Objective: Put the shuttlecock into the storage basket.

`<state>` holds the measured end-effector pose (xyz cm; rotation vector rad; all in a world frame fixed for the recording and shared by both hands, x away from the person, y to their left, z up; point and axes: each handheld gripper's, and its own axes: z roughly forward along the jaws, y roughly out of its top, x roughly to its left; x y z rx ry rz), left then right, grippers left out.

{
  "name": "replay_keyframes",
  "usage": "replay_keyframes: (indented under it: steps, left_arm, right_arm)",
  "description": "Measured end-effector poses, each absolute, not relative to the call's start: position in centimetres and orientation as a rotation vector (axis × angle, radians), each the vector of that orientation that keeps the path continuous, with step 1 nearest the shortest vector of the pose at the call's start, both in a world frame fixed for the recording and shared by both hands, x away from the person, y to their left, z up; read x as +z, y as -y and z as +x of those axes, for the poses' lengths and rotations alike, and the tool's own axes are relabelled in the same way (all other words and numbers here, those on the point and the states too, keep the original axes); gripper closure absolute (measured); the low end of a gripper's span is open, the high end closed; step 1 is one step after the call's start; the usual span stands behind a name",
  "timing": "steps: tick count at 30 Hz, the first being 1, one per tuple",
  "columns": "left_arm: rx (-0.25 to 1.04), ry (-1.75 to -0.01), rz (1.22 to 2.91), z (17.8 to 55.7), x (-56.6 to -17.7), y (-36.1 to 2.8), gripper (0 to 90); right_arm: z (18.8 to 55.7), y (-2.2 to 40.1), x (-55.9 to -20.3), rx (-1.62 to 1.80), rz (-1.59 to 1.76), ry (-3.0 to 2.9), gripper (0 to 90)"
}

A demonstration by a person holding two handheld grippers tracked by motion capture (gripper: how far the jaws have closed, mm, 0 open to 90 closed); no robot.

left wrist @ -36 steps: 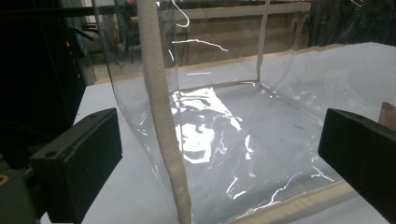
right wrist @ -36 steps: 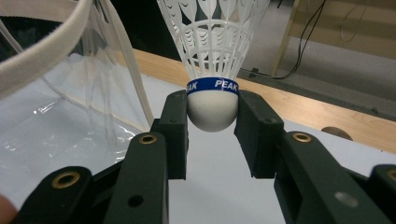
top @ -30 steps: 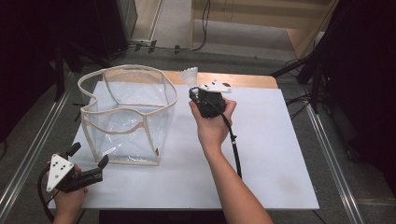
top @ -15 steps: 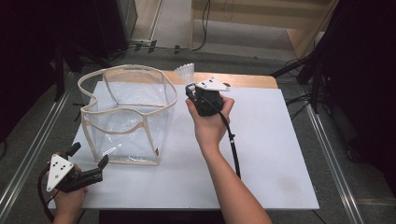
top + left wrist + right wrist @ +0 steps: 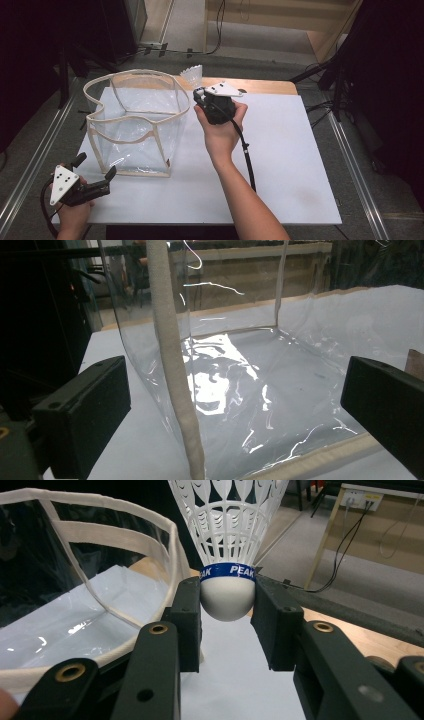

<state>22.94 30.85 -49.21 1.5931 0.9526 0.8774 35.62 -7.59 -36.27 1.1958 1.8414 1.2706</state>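
Note:
A white plastic shuttlecock (image 5: 228, 555) with a blue band stands upright, its round head pinched by my right gripper (image 5: 227, 612). From above, the shuttlecock (image 5: 192, 76) sits at the tip of the right gripper (image 5: 199, 94), raised just beside the right rim of a clear plastic bag (image 5: 135, 120) with cream fabric edging. The bag stands open on the white table (image 5: 280, 150). My left gripper (image 5: 95, 172) rests open at the table's front left corner, its jaws pointing at the bag's near corner seam (image 5: 175, 385) with nothing between them.
A wooden strip (image 5: 260, 86) runs along the table's far edge. Metal rails (image 5: 30, 165) flank the table on both sides. A black cable (image 5: 247, 160) trails from the right gripper along the forearm. Dark stands and floor cables lie beyond the table.
The right gripper has carried the shuttlecock a little left and away, toward the bag's rim. The left gripper has stayed where it was.

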Motion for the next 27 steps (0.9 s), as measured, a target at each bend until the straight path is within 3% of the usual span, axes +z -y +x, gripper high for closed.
replay_keyframes:
  steps: [27]
  left_arm:
    - [0.877, -0.953, 1.592, 22.9, -49.2, -30.8, 0.3]
  right_arm:
    - [34.4, 5.6, -35.2, 1.344, 1.121, -1.868, 62.9]
